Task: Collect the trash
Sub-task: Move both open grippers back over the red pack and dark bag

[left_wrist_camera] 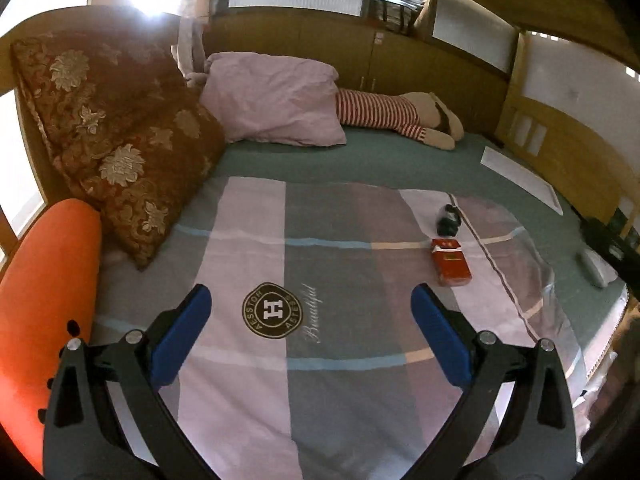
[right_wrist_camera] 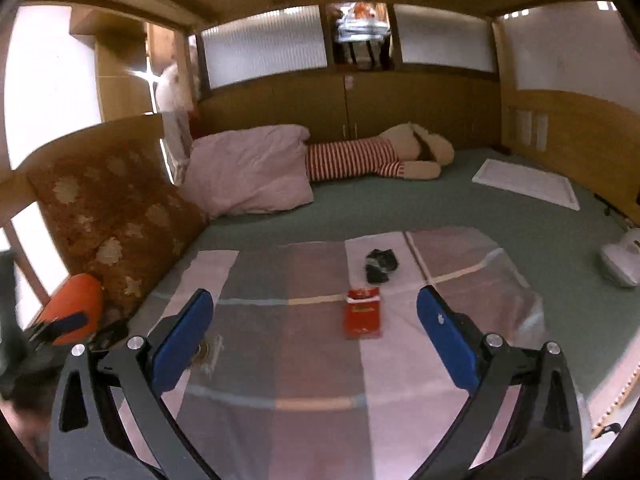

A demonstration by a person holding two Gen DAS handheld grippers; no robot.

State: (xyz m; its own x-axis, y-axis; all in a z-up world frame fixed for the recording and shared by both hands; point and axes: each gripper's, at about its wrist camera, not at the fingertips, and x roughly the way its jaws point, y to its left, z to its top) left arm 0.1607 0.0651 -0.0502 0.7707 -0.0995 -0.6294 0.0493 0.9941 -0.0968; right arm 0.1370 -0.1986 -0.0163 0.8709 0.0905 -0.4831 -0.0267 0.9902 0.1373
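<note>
**Two open grippers over a bed, trash lying on the quilt**

A wood-panelled sleeping alcove closes round a wide bed (right_wrist_camera: pixel 460 216) with a green sheet, frosted panes running above the panelling on the far and right sides. A striped, patchwork quilt (left_wrist_camera: pixel 328 216) covers the near half of the bed; its far edge stops short of the pillows, leaving a broad band of bare sheet beyond it and to the right.

On the quilt lies a red packet (left_wrist_camera: pixel 450 262), flat, with a small black crumpled thing (left_wrist_camera: pixel 448 220) just beyond it; the two sit near each other but apart. Both lie toward the quilt's right side, with open cloth all round them.

The left gripper (left_wrist_camera: pixel 312 300) hangs over the quilt's printed emblem (left_wrist_camera: pixel 273 310), its blue fingers (left_wrist_camera: pixel 188 328) spread wide and nothing between them. The right gripper (right_wrist_camera: pixel 316 312) is likewise spread wide and empty, and the red packet shows between its fingers, farther along the quilt and untouched.

Along the left edge a brown floral cushion (left_wrist_camera: pixel 120 136) leans on the headboard, an orange bolster (left_wrist_camera: pixel 48 280) beside it. A pink pillow (left_wrist_camera: pixel 276 104) and a striped stuffed toy (left_wrist_camera: pixel 400 118) lie at the far wall. A white flat sheet (right_wrist_camera: pixel 528 184) and a white device (right_wrist_camera: pixel 622 260) sit near the right edge.
</note>
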